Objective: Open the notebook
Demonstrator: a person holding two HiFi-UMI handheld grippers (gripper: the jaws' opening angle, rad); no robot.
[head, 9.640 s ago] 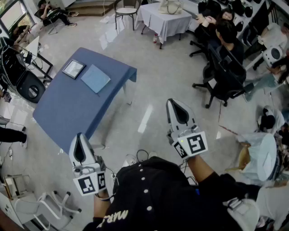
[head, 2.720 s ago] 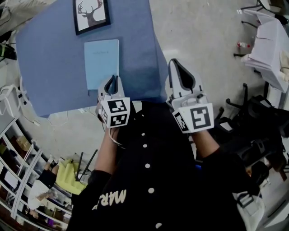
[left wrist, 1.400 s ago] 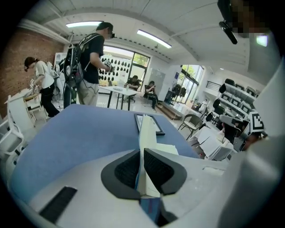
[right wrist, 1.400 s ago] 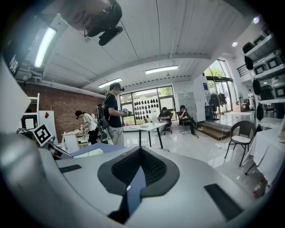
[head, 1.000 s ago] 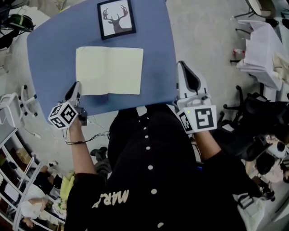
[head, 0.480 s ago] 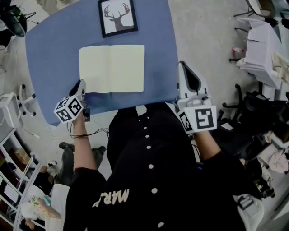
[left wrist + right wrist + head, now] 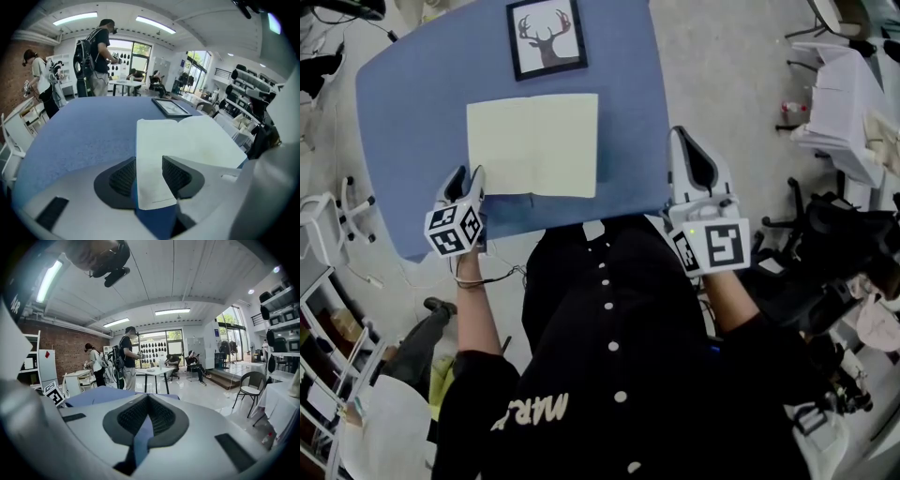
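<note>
The head view is looking steeply down on the bench (image 7: 412,117); the left gripper view is skimming it closely, sharing the notebook (image 7: 534,145).

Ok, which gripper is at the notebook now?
The left gripper: its jaws have just been opening, with the near left page corner of the notebook between them. The right gripper is shut, off the right edge of the table.

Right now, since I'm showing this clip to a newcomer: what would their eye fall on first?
The open notebook with pale yellow pages stands out most, lying flat in the middle of the blue-clothed table. A black-framed deer picture lies at the table's far edge. The left gripper sits at the notebook's near left corner. Its jaws have just been opening, and the page corner is between them, unpressed.
</note>
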